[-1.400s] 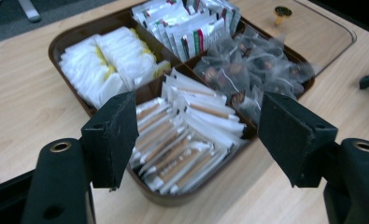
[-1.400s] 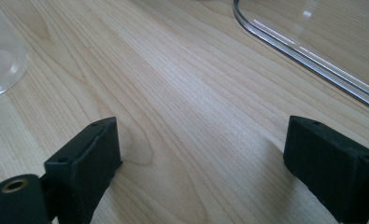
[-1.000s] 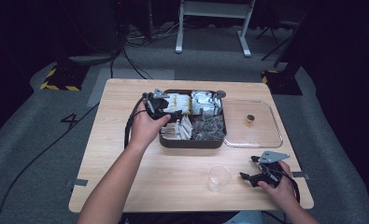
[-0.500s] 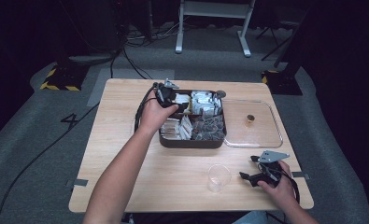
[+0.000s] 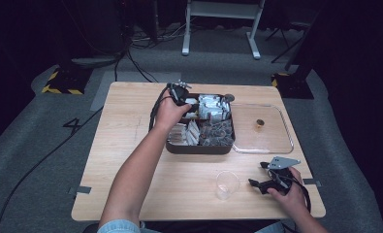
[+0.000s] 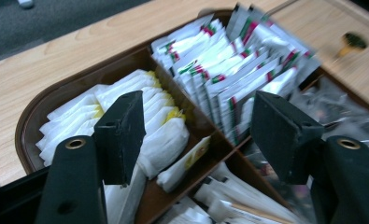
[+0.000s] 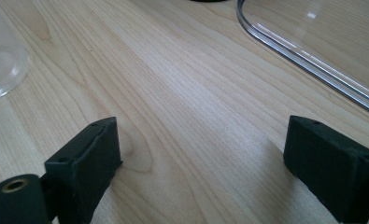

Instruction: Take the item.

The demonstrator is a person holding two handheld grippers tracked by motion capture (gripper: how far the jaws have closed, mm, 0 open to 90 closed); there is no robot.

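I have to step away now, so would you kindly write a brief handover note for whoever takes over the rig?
Left gripper: open, empty, over the far compartments of the brown tray, above the white sachets and the red-and-green sachets.
Right gripper: open, empty, low over the table beside the clear cup.
Clear lid: off, lying right of the tray.
Done: tray uncovered.
Left: probably pick a sachet and bring it to the cup, which looks empty.

I see a clear cup (image 5: 227, 184) on my wooden table (image 5: 126, 145), and a clear lid (image 5: 264, 130) lying flat nearby.
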